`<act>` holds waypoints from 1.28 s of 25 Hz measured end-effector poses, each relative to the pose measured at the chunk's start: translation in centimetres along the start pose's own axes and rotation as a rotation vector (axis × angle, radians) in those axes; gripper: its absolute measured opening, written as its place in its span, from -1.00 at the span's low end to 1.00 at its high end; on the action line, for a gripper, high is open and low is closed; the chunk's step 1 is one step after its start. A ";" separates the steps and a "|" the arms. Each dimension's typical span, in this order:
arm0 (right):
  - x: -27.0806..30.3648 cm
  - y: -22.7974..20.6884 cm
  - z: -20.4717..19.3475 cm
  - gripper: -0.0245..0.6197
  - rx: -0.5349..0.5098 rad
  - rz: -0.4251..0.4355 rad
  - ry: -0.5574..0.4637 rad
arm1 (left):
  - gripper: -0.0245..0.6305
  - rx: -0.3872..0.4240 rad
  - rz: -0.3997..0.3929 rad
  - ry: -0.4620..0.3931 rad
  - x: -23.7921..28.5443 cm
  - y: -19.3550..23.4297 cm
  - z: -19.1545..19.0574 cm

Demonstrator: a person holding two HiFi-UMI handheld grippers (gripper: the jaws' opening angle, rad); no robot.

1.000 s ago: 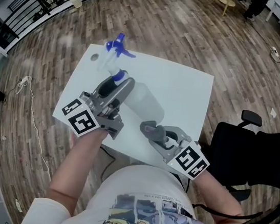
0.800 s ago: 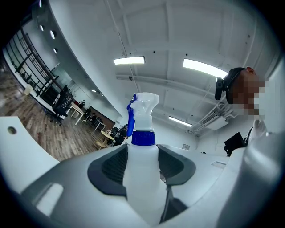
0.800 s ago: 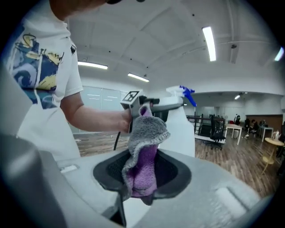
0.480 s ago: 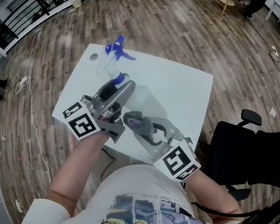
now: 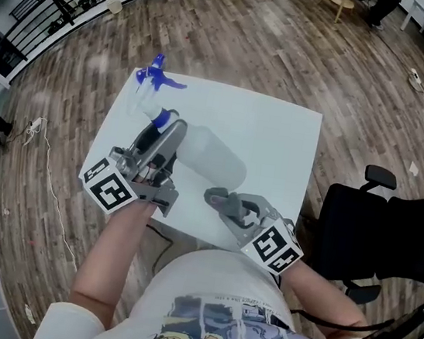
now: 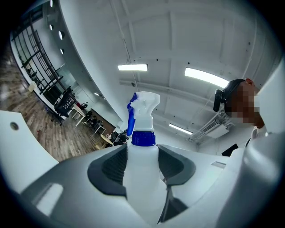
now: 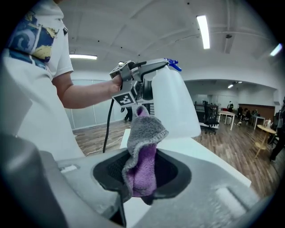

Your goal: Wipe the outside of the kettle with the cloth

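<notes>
The right claw [image 5: 228, 205], clamping the cloth [image 5: 216, 198], is pulling back from the spray bottle [image 5: 208, 155] that the left claw [image 5: 164, 128] is gripping by its neck; one wiping stroke is probably ending.

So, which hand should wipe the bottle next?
Right. The right tool is shut on the cloth, near the spray bottle; the left tool is occupied, clamped on that bottle.

Operator and hand tools: outward appearance.
The left gripper [image 5: 166, 125] and right gripper [image 5: 219, 199] are light grey with dark ribbed pads [image 6: 107, 171]. Behind each jaw pair sits a white cube [image 5: 108, 187] bearing black square markers. A black cable [image 7: 108, 124] hangs beneath the left one. White short-sleeved T-shirt [image 5: 205, 277] (blue-and-yellow print on the front).
</notes>
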State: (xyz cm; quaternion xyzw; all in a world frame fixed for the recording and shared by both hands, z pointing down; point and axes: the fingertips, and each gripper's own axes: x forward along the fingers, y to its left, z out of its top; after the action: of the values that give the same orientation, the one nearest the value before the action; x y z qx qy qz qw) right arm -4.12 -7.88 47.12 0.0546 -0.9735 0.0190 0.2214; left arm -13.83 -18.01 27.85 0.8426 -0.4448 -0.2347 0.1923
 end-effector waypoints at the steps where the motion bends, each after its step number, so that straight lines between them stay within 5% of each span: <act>1: -0.2 -0.2 -0.7 -0.55 0.007 -0.001 0.016 | -0.29 0.004 -0.003 0.001 0.0 -0.1 0.1; 6: -2.0 -1.9 -4.2 -0.55 0.084 0.013 0.093 | -0.29 0.017 -0.025 0.001 0.6 -0.7 -0.2; 11: -4.0 -6.0 -5.6 -0.55 0.117 -0.082 0.102 | -0.29 0.020 -0.047 0.009 0.1 -0.7 -1.3; 21: -6.4 -9.8 -0.5 -0.55 0.077 -0.155 0.015 | -0.29 0.057 -0.084 0.019 -1.8 -2.1 -1.1; 32: -4.5 -7.7 12.2 -0.54 -0.048 0.034 -0.180 | -0.29 -0.006 -0.215 0.139 -1.3 -4.6 -3.3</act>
State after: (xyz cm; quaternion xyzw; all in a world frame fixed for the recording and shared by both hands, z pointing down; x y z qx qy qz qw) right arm -4.42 -15.80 34.31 0.0341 -0.9904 -0.0055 0.1342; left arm -9.52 -14.09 28.38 0.8990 -0.3370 -0.1965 0.1989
